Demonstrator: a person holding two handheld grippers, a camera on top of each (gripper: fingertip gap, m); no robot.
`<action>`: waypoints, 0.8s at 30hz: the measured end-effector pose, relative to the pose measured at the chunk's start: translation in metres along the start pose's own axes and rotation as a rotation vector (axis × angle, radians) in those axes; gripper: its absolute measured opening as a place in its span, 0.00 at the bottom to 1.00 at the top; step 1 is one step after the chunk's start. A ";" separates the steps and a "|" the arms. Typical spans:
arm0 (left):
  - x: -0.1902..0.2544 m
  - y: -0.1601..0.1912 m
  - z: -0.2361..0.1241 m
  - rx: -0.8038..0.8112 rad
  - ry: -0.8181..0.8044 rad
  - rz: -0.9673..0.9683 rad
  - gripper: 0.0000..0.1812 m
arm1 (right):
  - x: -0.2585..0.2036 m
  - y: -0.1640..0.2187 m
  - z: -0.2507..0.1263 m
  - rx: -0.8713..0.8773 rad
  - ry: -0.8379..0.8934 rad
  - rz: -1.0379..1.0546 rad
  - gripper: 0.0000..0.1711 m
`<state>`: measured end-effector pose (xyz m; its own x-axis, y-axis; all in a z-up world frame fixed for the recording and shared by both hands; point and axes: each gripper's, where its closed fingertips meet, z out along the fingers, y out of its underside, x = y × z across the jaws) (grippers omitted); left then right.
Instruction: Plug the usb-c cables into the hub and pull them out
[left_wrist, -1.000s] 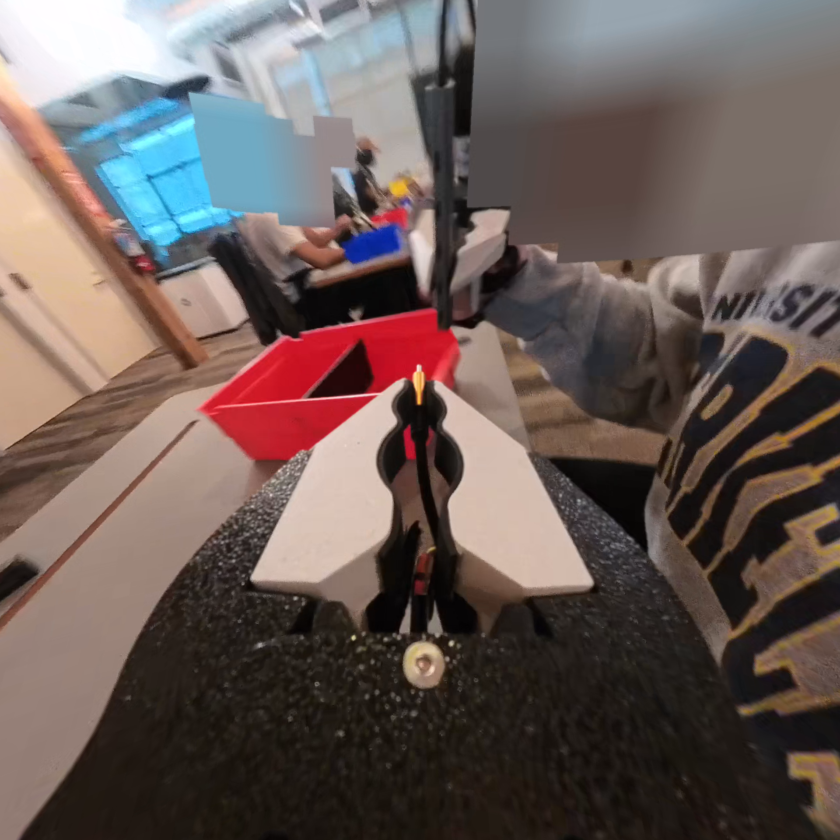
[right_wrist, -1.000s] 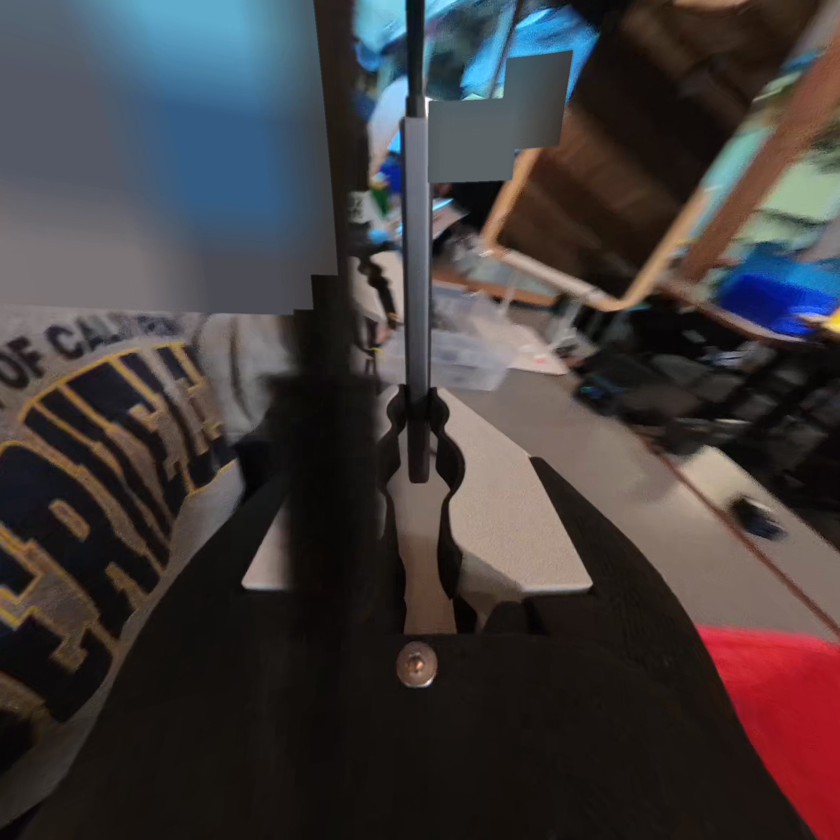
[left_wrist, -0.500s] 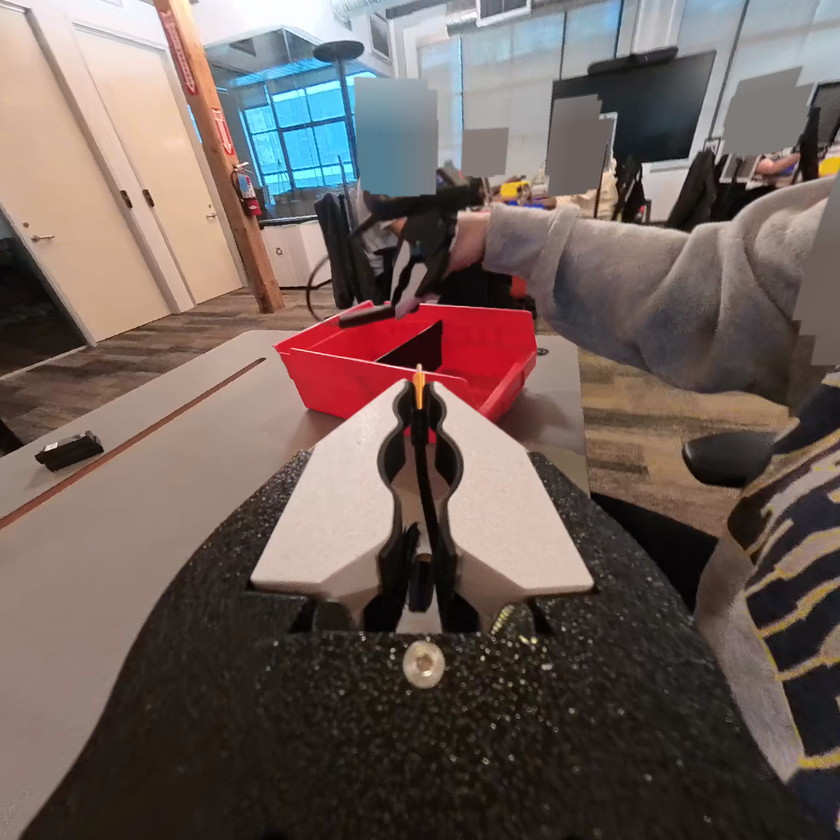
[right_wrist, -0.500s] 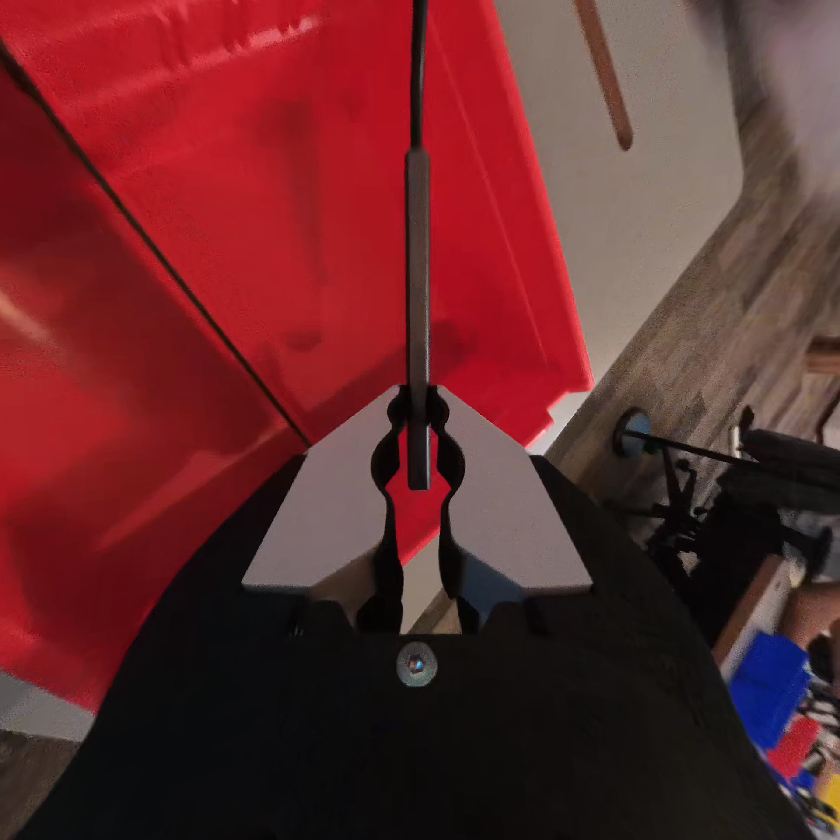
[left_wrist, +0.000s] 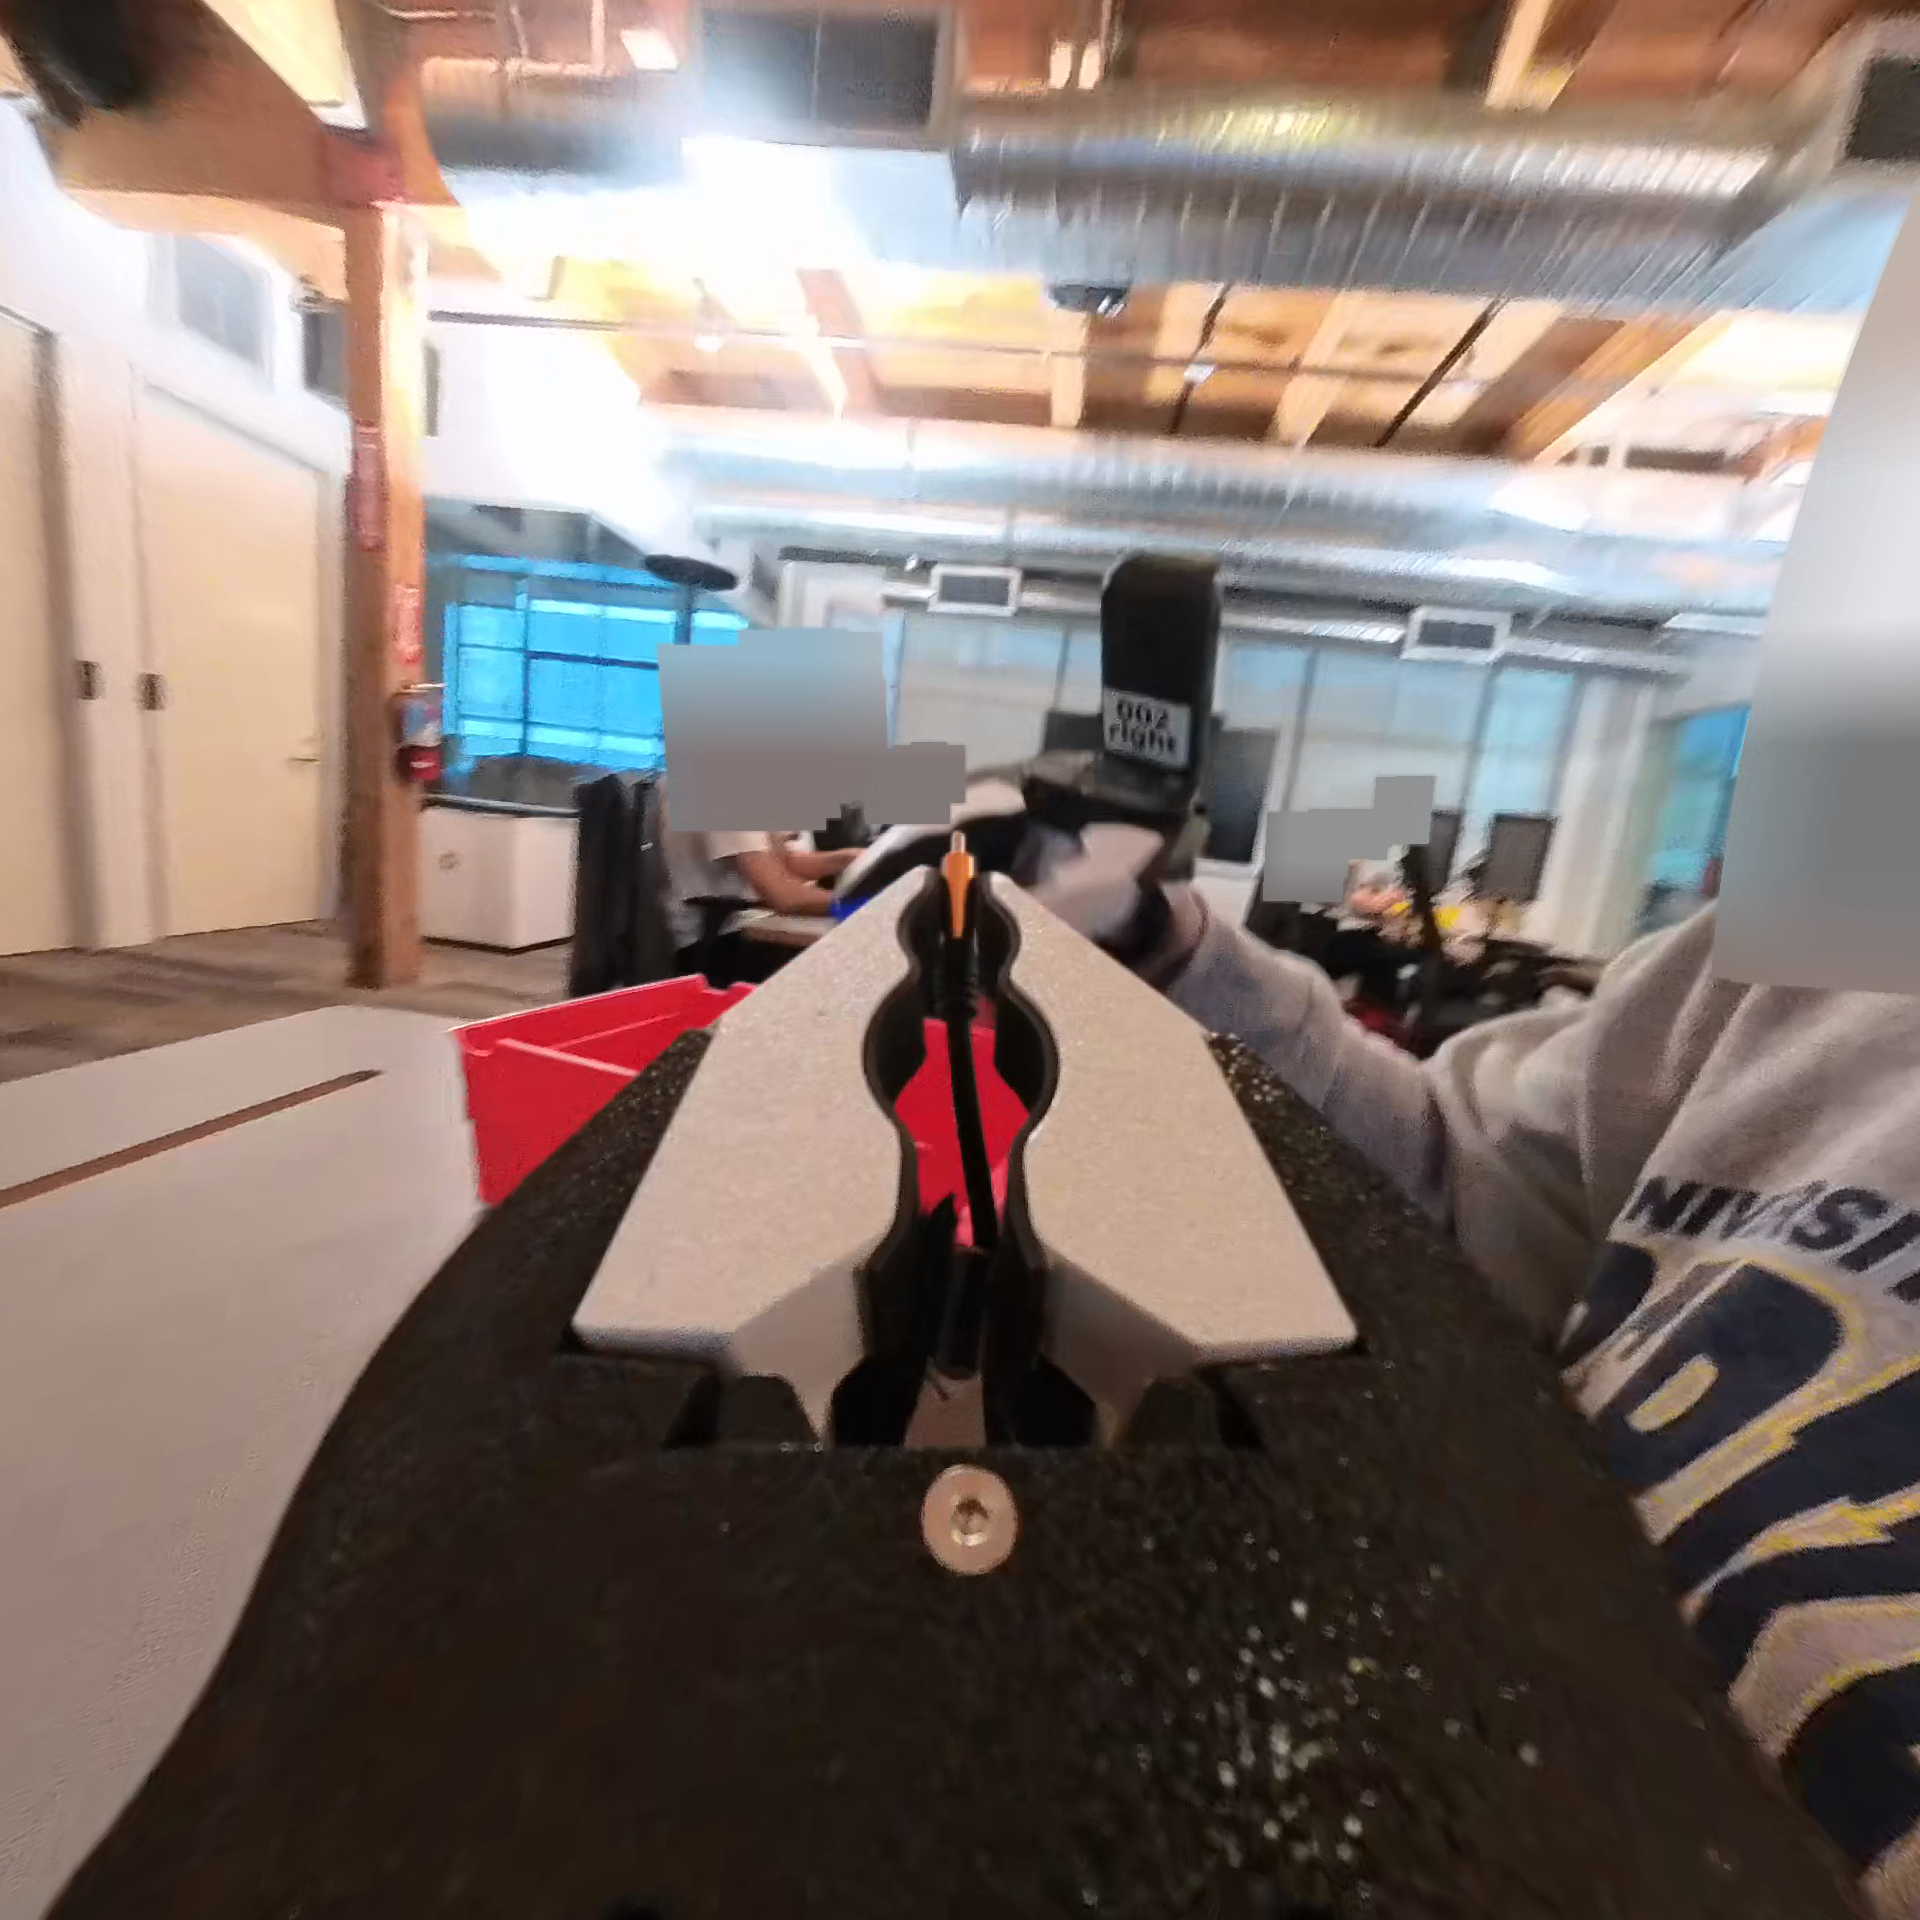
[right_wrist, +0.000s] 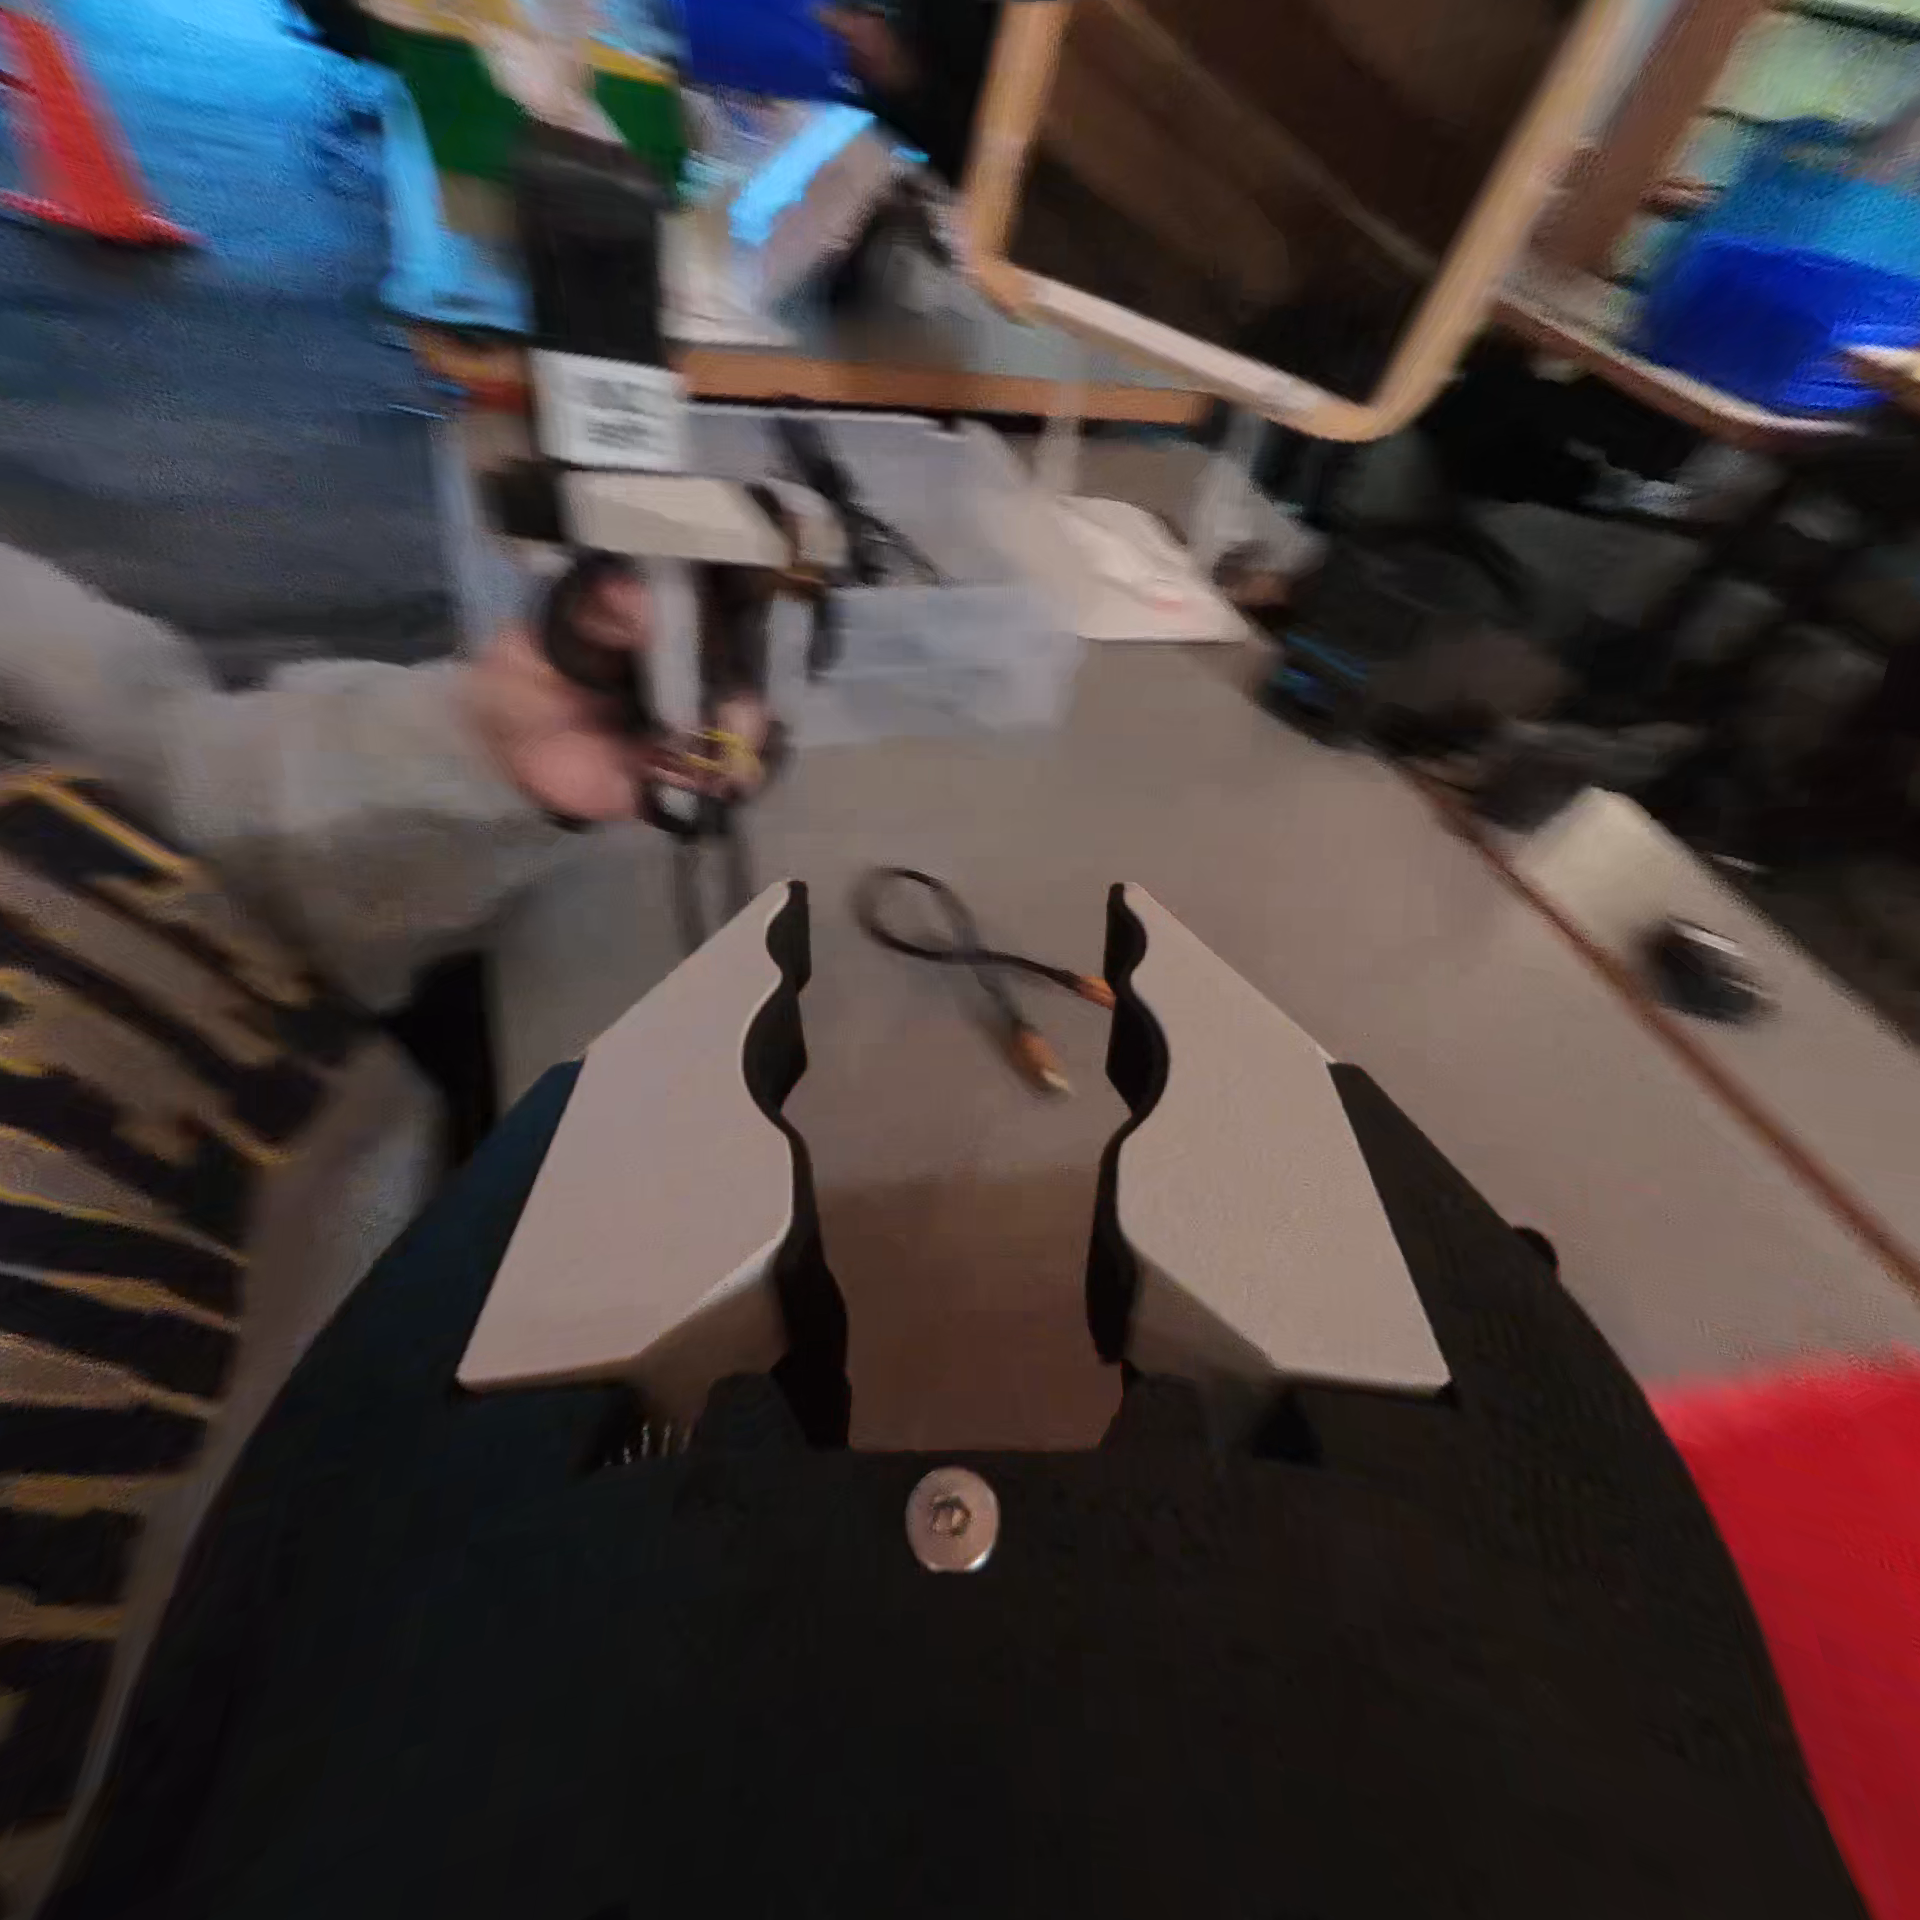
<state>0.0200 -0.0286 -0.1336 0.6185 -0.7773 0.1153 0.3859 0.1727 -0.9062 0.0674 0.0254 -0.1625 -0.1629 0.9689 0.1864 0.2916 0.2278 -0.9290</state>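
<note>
— Black cable (left_wrist: 966, 1091) with an orange plug sits pinched in our left tongs (left_wrist: 957, 891), closed tight, plug tip poking out past the fingertips

— And our right tongs (right_wrist: 956, 904)?

— Spread wide with nothing between them, raised over the grey tabletop (right_wrist: 1299, 935). A second cable (right_wrist: 971, 961) lies looped there, just ahead of them

— We see a red bin (left_wrist: 561, 1060) on the tabletop beyond the left tongs

Grey fingers (left_wrist: 779, 1122), black speckled body, silver screw (left_wrist: 969, 1534), grey sweatshirt sleeve (left_wrist: 1455, 1101)
</note>
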 end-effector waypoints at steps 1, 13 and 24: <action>0.000 -0.001 0.002 0.021 0.020 -0.027 0.02 | -0.027 -0.002 0.018 0.014 -0.081 0.008 0.34; -0.001 0.001 0.004 0.014 0.019 -0.102 0.26 | -0.045 0.021 0.036 -0.065 -0.065 -0.089 0.00; -0.111 0.135 -0.088 -0.959 -0.536 0.190 0.34 | 0.091 0.161 -0.138 -0.812 0.568 -0.039 0.00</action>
<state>-0.0570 0.0277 -0.3048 0.9161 -0.3860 -0.1080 -0.2919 -0.4576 -0.8399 0.2292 0.1639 -0.2510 0.2280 0.8136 0.5348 0.8877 0.0519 -0.4574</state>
